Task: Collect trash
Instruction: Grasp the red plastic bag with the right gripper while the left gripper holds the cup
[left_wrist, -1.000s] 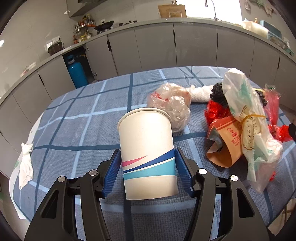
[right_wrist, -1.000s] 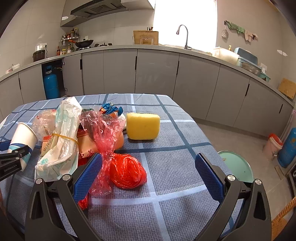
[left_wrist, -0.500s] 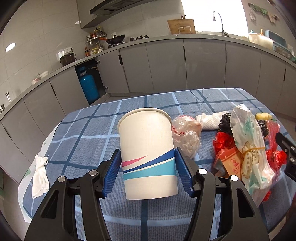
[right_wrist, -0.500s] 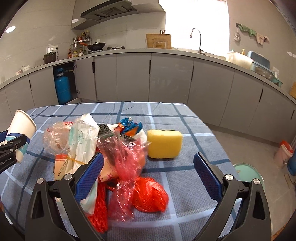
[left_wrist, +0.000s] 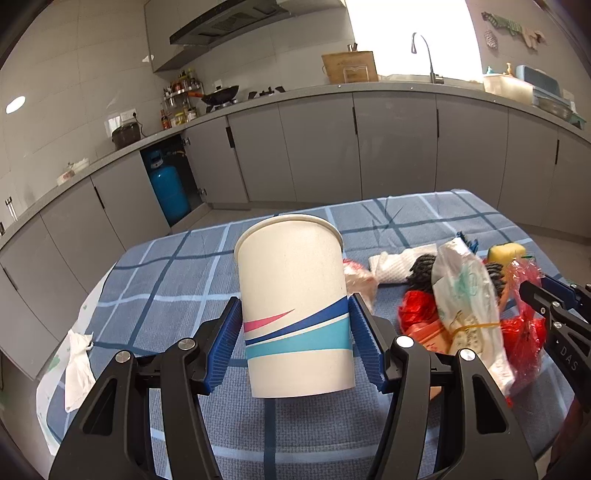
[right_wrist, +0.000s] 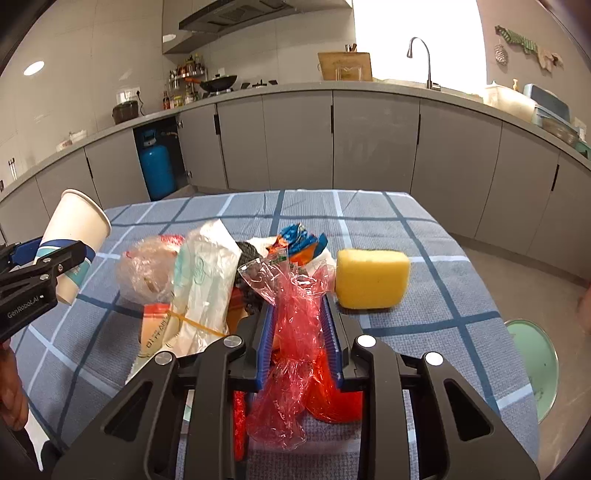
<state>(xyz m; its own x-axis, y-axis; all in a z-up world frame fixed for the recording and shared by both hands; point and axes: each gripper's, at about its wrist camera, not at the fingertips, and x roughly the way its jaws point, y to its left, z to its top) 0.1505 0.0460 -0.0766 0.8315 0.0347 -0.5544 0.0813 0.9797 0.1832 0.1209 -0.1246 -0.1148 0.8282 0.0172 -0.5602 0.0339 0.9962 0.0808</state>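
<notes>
Pinching the crinkly pink-red plastic bag (right_wrist: 291, 325) at the table pile's near edge, the right gripper (right_wrist: 298, 345) has just been closing on thin, slippery film, best bunched low. The left gripper (left_wrist: 295, 345) clamps the light, crushable white paper cup (left_wrist: 293, 306) mid-wall.

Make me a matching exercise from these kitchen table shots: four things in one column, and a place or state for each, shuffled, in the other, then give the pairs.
Things:
1. paper cup
2. red plastic wrapper
3. yellow sponge
4. gas cylinder

Places or states:
A. lying loose on the checked tablecloth
B. standing in the open cabinet under the counter
C. clamped in the left gripper
D. pinched in the right gripper

Pairs: 1-C, 2-D, 3-A, 4-B
</notes>
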